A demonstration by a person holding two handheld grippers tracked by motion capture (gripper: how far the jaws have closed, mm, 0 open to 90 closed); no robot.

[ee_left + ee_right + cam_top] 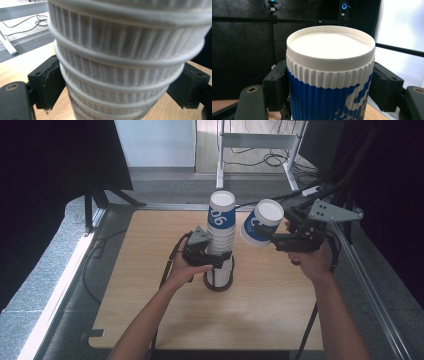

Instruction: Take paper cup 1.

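Note:
A tall stack of upside-down ribbed paper cups [221,232] stands in the middle of the wooden table [150,300]; its top cup is blue and white. My left gripper [220,262] is around the stack's lower part, and in the left gripper view its pads [51,82] rest against the white rims of the stack [120,62]. My right gripper [274,239] is in the air to the right of the stack's top, shut on a single blue and white cup [261,224]. The cup is tilted, with its white base [329,45] facing the camera.
A dark ring [218,285] lies around the foot of the stack. Cables trail from both grippers across the table. A white desk frame [260,142] and floor cables lie beyond the far edge. Black rails [372,270] line the table's right side.

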